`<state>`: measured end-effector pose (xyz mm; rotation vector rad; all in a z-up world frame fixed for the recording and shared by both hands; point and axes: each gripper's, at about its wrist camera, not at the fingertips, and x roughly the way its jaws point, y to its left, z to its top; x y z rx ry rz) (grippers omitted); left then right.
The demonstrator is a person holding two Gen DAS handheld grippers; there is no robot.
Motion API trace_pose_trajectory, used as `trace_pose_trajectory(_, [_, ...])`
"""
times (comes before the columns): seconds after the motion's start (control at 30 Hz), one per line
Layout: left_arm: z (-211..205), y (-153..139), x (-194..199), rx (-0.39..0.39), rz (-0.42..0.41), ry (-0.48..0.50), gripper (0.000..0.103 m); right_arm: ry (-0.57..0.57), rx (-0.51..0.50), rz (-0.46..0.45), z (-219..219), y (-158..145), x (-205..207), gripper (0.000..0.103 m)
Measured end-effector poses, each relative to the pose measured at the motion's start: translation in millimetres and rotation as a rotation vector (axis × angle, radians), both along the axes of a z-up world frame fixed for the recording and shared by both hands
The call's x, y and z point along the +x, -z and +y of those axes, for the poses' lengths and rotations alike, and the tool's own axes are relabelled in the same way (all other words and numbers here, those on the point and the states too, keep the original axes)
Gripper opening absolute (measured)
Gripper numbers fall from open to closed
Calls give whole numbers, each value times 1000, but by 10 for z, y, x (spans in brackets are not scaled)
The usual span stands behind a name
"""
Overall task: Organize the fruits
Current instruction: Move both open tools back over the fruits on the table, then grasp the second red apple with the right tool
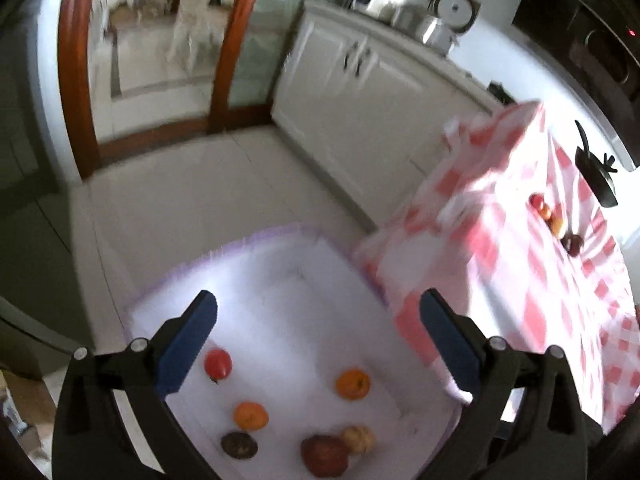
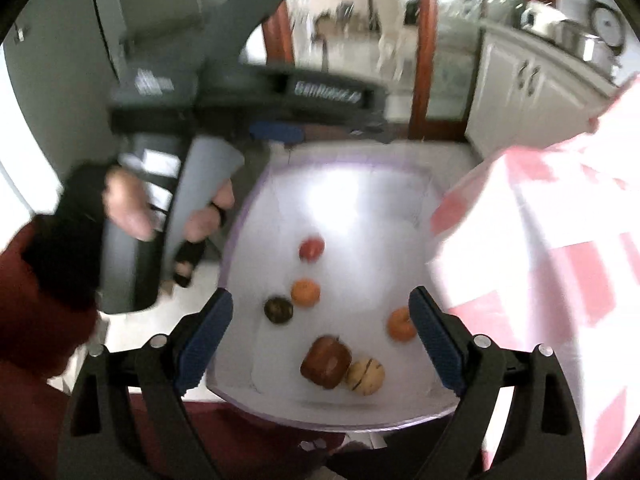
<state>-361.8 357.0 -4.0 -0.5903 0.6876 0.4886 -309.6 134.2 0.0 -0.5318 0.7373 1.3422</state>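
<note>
Your left gripper (image 1: 318, 320) and right gripper (image 2: 320, 320) hung with jaws wide apart and empty above the white tray (image 2: 360, 200), where six fruits (image 2: 326, 362) lay loose; more fruit (image 1: 554, 222) sat apart on the checked desk (image 1: 560, 300) beside it.

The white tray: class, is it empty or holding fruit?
Holding fruit: six pieces lie on the white tray, including a red one and a dark one.

both claws gape empty, left claw (image 1: 318, 336) and right claw (image 2: 322, 338), tilted downward.
</note>
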Motion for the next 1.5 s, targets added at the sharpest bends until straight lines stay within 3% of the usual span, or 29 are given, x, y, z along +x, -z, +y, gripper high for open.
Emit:
trace_pose_trajectory(0.07, [-125,-309,123,70,-47,-4,102,62,89,-20,-251,-244,144,87])
trace_pose_trajectory(0.17, [-383,-613,397,109,-104,47,102,205,215,-48,-750,-581,489,87])
trace_pose_trajectory(0.33, [-1222,-850,1353,180,-94,270,102,573,327,-48,-1720,-778,1316,87])
trace_pose_trajectory(0.4, [-1566,-831,1736,185,-83,364,102,717,323,-45,-2066,-797,1651,87])
trace_pose_trajectory(0.53, [-2251,-664,2719,119,-42,536,102,983,299,20,-2740,-708,2439,87])
trace_pose_trajectory(0.77, [-2863,-295,4012,18,-3,563,101,1252,262,108,-3300,-356,3533,87])
trace_pose_trajectory(0.93, [-2859,-258,4233,-21,-11,544,101,1324,234,126,-3374,-218,4213,87])
trace_pose_trajectory(1.1, [-2798,-298,4084,-23,-82,530,101,1390,254,167,-3367,-150,4857,87])
trace_pose_trajectory(1.23, [-2780,-265,4128,-46,-86,517,101,1436,271,193,-3273,-132,5321,87])
trace_pose_trajectory(1.5, [-2839,-285,4130,-20,-104,522,101,1484,244,220,-3074,-76,5885,87])
